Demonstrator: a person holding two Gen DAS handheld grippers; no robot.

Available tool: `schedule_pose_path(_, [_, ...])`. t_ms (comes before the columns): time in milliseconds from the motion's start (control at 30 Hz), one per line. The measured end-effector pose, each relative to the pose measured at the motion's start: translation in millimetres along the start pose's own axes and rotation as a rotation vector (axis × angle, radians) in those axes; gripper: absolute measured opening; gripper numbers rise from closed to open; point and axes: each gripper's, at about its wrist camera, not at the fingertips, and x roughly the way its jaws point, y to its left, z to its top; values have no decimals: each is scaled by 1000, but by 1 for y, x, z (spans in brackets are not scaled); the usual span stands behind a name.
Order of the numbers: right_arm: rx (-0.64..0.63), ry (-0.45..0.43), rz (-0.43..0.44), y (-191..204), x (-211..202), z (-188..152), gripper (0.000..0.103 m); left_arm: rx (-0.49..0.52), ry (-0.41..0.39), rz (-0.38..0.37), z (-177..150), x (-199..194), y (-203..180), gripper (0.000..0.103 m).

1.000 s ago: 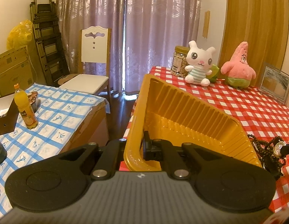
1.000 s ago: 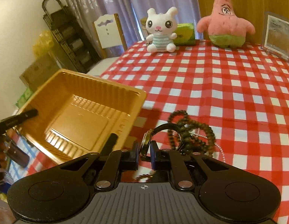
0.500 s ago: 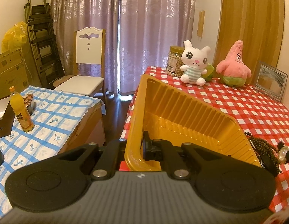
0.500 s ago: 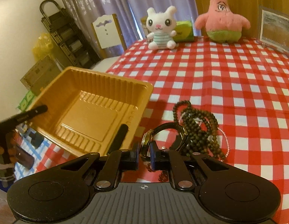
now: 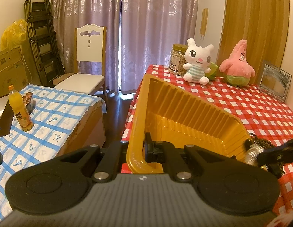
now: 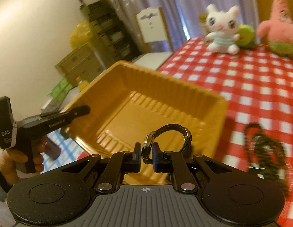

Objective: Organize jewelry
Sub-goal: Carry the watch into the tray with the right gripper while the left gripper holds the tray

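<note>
Right now my left tongs [image 5: 144, 149] are clamped on the near rim of the tray [image 5: 184, 113], tilting it up at the table [image 5: 250, 106] edge. My right tongs [image 6: 146, 156] grip the watch [image 6: 166, 138], strap looping up, over the tray's near side. Beads [image 6: 265, 147] lie on the cloth beside the tray

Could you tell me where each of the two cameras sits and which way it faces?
Left wrist: on the left tool, looking forward and down along its fingers clamped on the yellow tray rim, toward curtains and plush toys.
Right wrist: on the right tool, facing the tray interior, gripping a watch; the person's left hand shows.
Shared: the tray, white bunny, checkered table.
</note>
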Motion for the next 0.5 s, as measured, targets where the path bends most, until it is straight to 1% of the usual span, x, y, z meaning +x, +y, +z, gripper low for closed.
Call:
schedule_pose_path(100, [-14, 42, -2, 4, 22, -3, 12, -1, 0, -5, 0, 1, 2, 4])
schedule_pose_path(200, [10, 72, -6, 2, 36, -5, 12, -3, 2, -10, 0, 2, 4, 4])
schedule_pose_path(433, [50, 91, -5, 2, 44, -5, 13, -5, 14, -15, -1, 6, 6, 4])
schedule_pose_path(467, [54, 93, -2, 2, 43, -4, 20, -5, 15, -15, -2, 7, 7, 4])
schedule_pose_path(500, [56, 90, -2, 3, 41, -3, 34, -6, 17, -16, -2, 8, 7, 4])
